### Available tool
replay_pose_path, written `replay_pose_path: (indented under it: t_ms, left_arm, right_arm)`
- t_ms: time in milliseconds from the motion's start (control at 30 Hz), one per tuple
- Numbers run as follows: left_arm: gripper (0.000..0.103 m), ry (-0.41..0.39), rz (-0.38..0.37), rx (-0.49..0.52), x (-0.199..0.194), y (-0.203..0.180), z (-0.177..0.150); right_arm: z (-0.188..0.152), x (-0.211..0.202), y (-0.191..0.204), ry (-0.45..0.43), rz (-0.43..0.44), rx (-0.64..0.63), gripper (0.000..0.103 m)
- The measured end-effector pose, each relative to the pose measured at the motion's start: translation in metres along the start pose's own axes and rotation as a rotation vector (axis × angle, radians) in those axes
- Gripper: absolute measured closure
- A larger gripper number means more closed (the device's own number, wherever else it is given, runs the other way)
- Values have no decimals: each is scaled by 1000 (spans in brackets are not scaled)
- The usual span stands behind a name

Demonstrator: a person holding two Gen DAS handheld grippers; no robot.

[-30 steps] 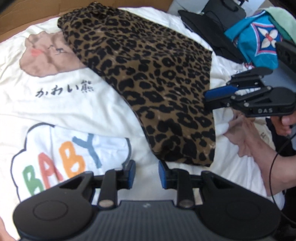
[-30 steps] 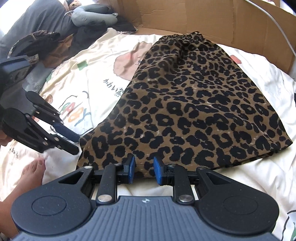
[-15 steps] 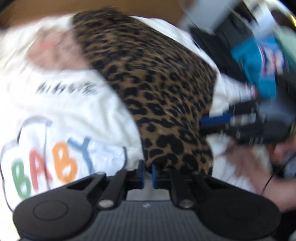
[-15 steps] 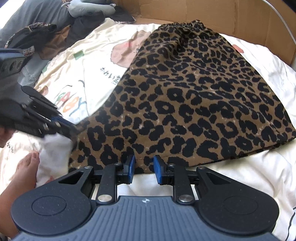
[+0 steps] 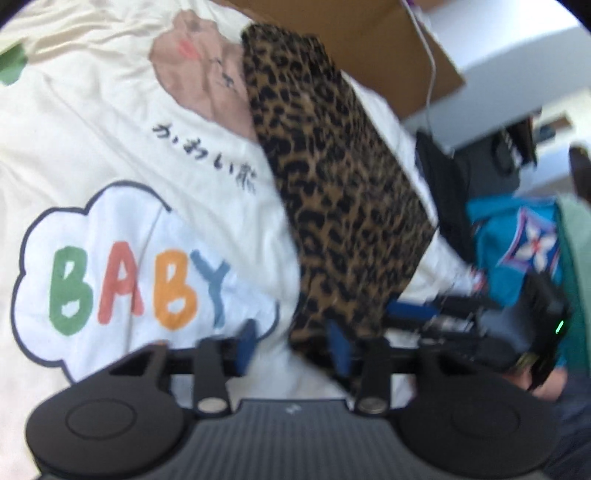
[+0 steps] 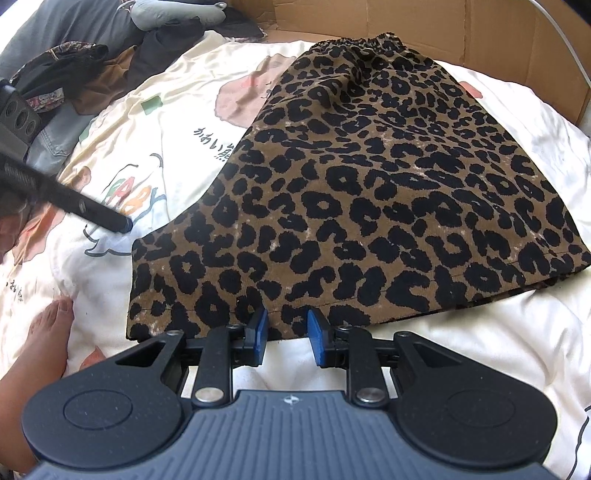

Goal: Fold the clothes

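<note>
A leopard-print skirt (image 6: pixel 369 177) lies flat on the white printed sheet (image 6: pixel 480 350), its elastic waist at the far end. My right gripper (image 6: pixel 287 334) hovers at the near hem; its blue pads stand apart and grip nothing. My left gripper (image 5: pixel 291 345) is at the skirt's (image 5: pixel 332 177) near left corner. Its jaws are opening, the corner of the hem lies loosely between them, and the pads do not press on it. In the right wrist view one left finger (image 6: pixel 107 218) points at the sheet just beside that corner. In the left wrist view the right gripper (image 5: pixel 424 314) is blurred.
A cardboard wall (image 6: pixel 443 26) runs along the far side. Dark and grey clothes (image 6: pixel 74 66) are piled at the far left, teal and blue garments (image 5: pixel 517 254) at the right. A person's bare foot (image 6: pixel 48 325) rests on the sheet near the skirt's left corner.
The left jaws were nearly shut half a second ago and now stand wide. That gripper has rolled and shifted sideways. The bunched white sheet beside it has dropped. The right gripper stays put.
</note>
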State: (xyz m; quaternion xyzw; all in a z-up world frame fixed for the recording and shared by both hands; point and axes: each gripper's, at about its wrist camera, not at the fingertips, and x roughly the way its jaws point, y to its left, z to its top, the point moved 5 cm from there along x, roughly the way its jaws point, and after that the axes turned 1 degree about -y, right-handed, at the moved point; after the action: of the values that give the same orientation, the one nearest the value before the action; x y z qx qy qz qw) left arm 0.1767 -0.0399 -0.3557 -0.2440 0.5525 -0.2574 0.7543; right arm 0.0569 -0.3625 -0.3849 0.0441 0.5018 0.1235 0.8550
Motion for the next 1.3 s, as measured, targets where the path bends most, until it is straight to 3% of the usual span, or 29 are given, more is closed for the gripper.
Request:
replay_pose_path:
  t_ms: [233, 400, 567, 667, 700, 867, 1000, 1167, 1300]
  left_arm:
    - [48, 35, -89, -42, 41, 0, 4]
    - [48, 65, -157, -93, 48, 3, 4]
    - [57, 101, -223, -189, 50, 9, -6]
    - [80, 115, -240, -244, 48, 15, -14]
    - [96, 118, -244, -260, 47, 17, -15]
    - [90, 71, -276, -330, 40, 25, -13]
    - [53, 53, -255, -299, 47, 23, -10]
    - [52, 25, -274, -317, 61, 24, -4]
    - [52, 57, -317, -318, 66, 19, -7]
  right_arm:
    - [-1, -2, -2, -2, 6, 11, 73]
    - [-1, -1, -3, -5, 13, 16, 73]
    - [-1, -2, -4, -10, 20, 19, 73]
    - [-3, -3, -4, -11, 19, 23, 73]
    - [-3, -4, -4, -12, 19, 23, 73]
    - [-4, -4, -5, -13, 18, 24, 72]
    - [-2, -3, -4, -10, 17, 27, 73]
    - [-1, -2, -5, -5, 17, 37, 73]
    - [-1, -2, -6, -7, 18, 50, 72]
